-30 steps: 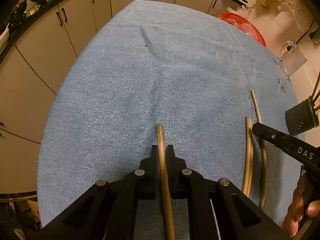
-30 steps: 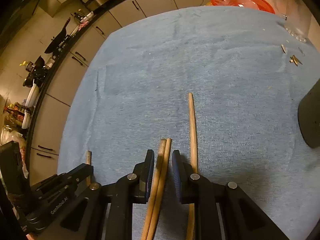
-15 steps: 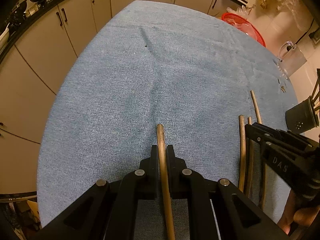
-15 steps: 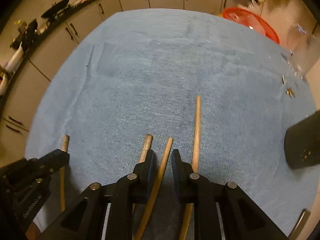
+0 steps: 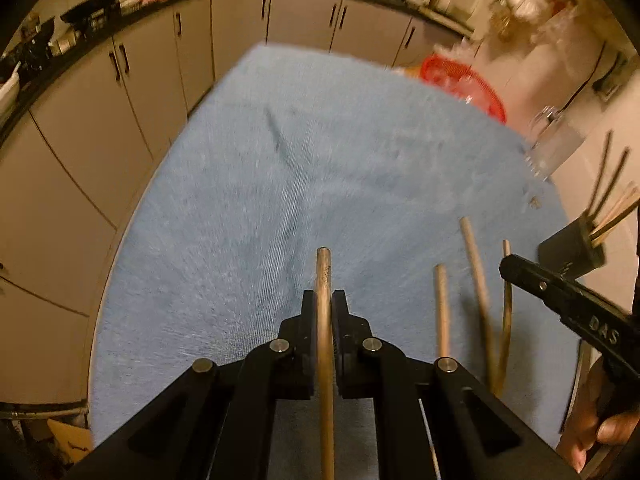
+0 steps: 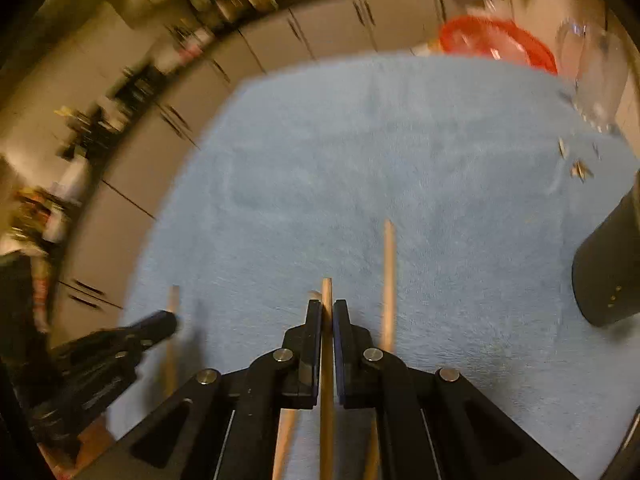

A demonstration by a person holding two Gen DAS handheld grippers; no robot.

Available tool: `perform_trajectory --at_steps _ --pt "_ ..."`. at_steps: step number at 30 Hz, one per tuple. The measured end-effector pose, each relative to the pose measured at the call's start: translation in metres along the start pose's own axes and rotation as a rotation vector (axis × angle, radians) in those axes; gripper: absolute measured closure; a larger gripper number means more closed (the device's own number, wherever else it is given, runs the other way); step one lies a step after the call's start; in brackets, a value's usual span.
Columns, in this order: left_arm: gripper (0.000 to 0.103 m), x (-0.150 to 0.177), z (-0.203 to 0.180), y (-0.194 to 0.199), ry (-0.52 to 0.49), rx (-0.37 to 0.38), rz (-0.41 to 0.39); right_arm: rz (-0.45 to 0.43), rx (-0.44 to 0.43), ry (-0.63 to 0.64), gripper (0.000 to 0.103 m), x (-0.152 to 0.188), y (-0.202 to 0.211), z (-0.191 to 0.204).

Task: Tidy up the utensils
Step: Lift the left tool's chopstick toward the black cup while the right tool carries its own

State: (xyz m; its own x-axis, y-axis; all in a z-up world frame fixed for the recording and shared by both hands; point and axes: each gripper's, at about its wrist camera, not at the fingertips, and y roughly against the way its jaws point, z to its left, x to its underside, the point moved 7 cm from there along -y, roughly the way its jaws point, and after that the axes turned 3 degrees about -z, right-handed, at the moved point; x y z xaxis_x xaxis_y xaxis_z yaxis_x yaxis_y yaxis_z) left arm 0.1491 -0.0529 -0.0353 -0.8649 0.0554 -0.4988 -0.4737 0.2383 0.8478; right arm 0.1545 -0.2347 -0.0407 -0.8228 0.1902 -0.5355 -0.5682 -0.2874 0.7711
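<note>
My left gripper (image 5: 324, 300) is shut on a wooden chopstick (image 5: 323, 272) and holds it above the blue cloth (image 5: 320, 152). My right gripper (image 6: 327, 310) is shut on another chopstick (image 6: 327, 292), raised off the cloth. In the right wrist view one chopstick (image 6: 388, 272) lies on the cloth just right of the jaws and another shows partly under them on the left. In the left wrist view several chopsticks (image 5: 442, 308) show to the right, near the right gripper's finger (image 5: 560, 292). A black holder (image 5: 572, 252) with several chopsticks stands at the right edge; it also shows in the right wrist view (image 6: 608, 272).
A red basket (image 5: 464, 80) and a clear glass jug (image 5: 560, 140) stand at the far right of the table. Small metal bits (image 6: 580, 168) lie near the jug. Kitchen cabinets (image 5: 120, 100) curve round the far and left sides. The left gripper (image 6: 120, 344) shows at lower left.
Both grippers have lifted and tilted up, each with its chopstick; the right jaws have closed tight on one chopstick. The view is blurred by motion.
</note>
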Motion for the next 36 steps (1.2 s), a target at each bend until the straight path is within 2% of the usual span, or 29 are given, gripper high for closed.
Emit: perform_trajectory --at_steps 6,12,19,27,36 --pt "0.096 -0.012 -0.018 0.066 -0.017 0.031 -0.154 -0.232 -0.039 0.073 0.097 -0.005 0.077 0.022" --pt "0.096 -0.012 -0.036 0.113 -0.055 0.035 -0.263 -0.368 -0.050 0.094 0.097 0.009 0.123 0.038" --pt "0.096 -0.008 -0.050 0.130 -0.079 0.043 -0.287 -0.431 -0.066 0.093 0.097 0.025 0.163 0.037" --pt "0.096 -0.003 -0.053 0.134 -0.078 0.036 -0.293 -0.483 -0.064 0.111 0.097 0.030 0.181 0.035" --pt "0.096 -0.001 -0.057 0.140 -0.087 0.031 -0.303 -0.501 -0.066 0.107 0.097 0.031 0.190 0.031"
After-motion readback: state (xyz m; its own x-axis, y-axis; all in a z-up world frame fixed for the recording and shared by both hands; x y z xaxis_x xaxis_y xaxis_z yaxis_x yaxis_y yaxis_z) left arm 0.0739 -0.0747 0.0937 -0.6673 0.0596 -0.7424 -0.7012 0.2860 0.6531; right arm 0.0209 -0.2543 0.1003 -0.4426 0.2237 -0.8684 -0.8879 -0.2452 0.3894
